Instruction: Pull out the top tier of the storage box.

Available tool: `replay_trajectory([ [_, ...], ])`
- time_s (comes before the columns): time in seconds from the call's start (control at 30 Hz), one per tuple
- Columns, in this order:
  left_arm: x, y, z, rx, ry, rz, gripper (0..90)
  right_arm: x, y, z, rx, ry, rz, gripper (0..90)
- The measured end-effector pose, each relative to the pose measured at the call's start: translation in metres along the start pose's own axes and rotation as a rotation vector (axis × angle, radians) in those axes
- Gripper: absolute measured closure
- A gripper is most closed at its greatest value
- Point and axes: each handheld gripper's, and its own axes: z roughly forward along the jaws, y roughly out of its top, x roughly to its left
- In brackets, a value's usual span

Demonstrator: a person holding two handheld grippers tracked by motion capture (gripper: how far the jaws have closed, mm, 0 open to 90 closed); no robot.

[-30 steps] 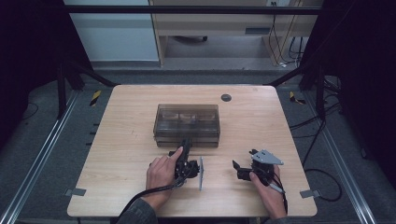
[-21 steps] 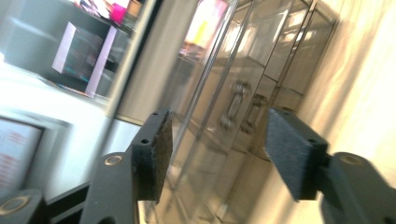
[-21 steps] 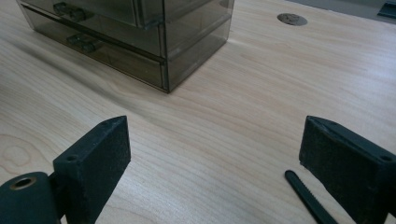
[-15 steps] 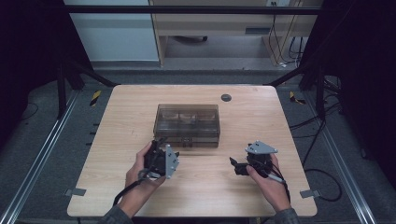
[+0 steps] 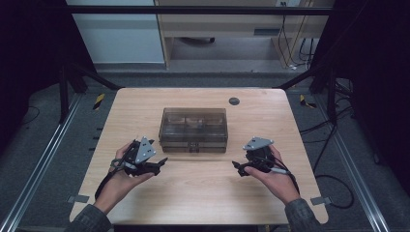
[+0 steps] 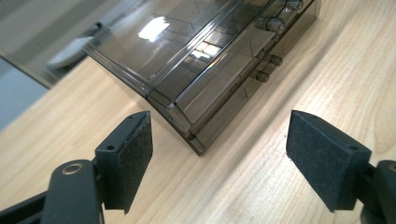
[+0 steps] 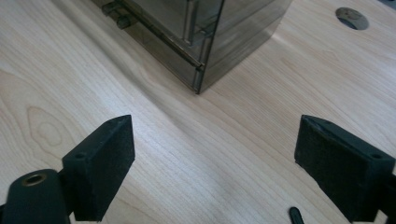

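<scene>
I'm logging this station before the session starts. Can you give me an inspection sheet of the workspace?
Surface: wooden table, bare around the box, with a round grommet hole near the far edge.
Job's things: smoky clear drawer box at the middle, drawers shut, small knobs on the front.
Clutter: nothing seen.
Grippers: left tool and right tool both open, empty, held just above the table either side of the box, touching nothing.
Cables: one trails from each tool; more hang behind the table at far right.
Surroundings: dark frame, floor rails, shelving beyond.
</scene>
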Motion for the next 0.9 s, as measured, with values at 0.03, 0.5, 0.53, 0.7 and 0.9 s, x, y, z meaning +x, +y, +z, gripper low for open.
replay_trajectory([
  [0.03,0.002,-0.001,0.000,-0.007,-0.023,0.001,22.1,0.000,0.002,0.000,0.009,-0.003,-0.018,14.3],
  [0.5,0.027,-0.008,0.000,-0.033,-0.139,-0.018,24.0,-0.002,0.026,-0.010,0.073,0.017,-0.111,29.5],
  [0.53,0.028,-0.007,-0.001,-0.033,-0.142,-0.020,24.0,-0.002,0.027,-0.011,0.078,0.021,-0.117,30.7],
  [0.7,0.033,-0.003,-0.002,-0.035,-0.142,-0.009,24.8,-0.004,0.032,-0.012,0.086,0.032,-0.135,40.0],
  [0.9,0.037,-0.004,-0.002,-0.035,-0.144,-0.015,27.2,-0.004,0.037,-0.014,0.088,0.044,-0.162,47.0],
])
